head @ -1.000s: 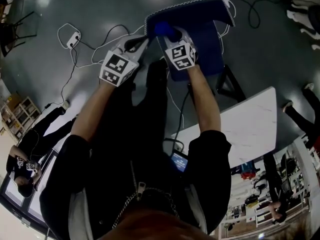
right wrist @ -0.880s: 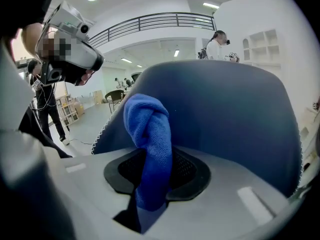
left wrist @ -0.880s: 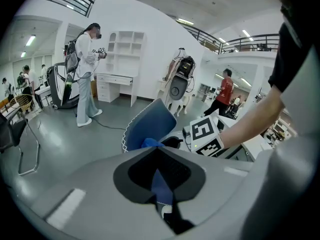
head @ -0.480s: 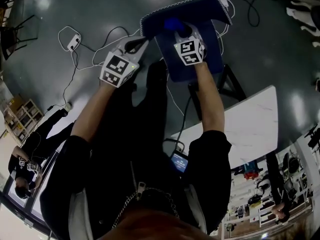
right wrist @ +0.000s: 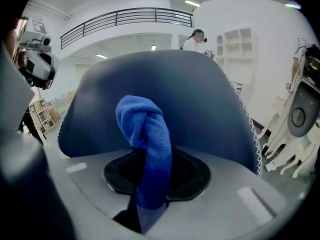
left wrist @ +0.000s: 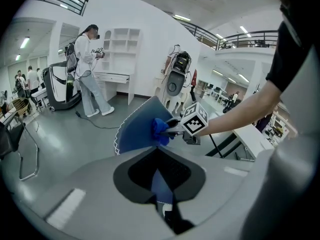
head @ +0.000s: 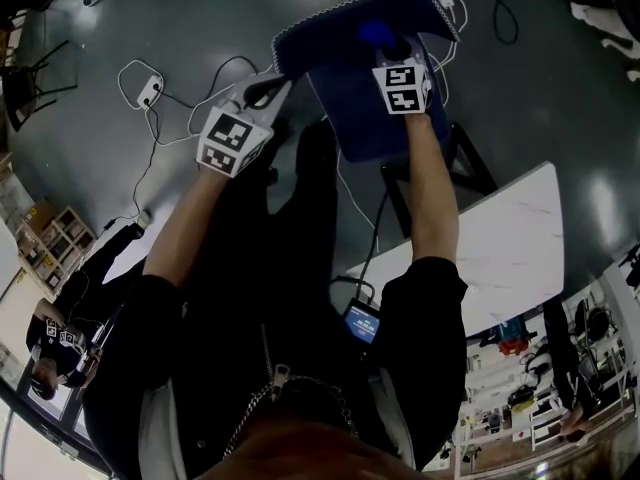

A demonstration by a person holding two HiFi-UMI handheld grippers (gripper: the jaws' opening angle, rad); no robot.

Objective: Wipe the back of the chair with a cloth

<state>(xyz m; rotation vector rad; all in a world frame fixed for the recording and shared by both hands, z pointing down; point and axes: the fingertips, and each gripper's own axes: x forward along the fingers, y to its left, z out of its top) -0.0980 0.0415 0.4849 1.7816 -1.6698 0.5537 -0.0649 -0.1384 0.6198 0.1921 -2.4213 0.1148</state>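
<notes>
The chair's blue back (head: 360, 18) stands upright ahead of me, over the blue seat (head: 375, 118). My left gripper (head: 273, 83) is shut on the left edge of the chair back (left wrist: 137, 126), and a strip of blue shows between its jaws. My right gripper (head: 385, 48) is shut on a bunched blue cloth (head: 374, 35) and presses it against the inner face of the back, right of the middle. In the right gripper view the cloth (right wrist: 145, 134) sticks up from the jaws in front of the chair back (right wrist: 200, 99). The left gripper view shows the right gripper (left wrist: 169, 130) with the cloth (left wrist: 160, 130).
A white table (head: 500, 258) stands to my right, close to the chair's black legs (head: 470, 163). White cables and a power strip (head: 148, 90) lie on the grey floor at left. A person (left wrist: 87, 69) stands by white shelves (left wrist: 117, 59) in the background.
My right gripper has slid the cloth to the right and farther along the chair back. The left gripper has kept its hold on the back's left edge.
</notes>
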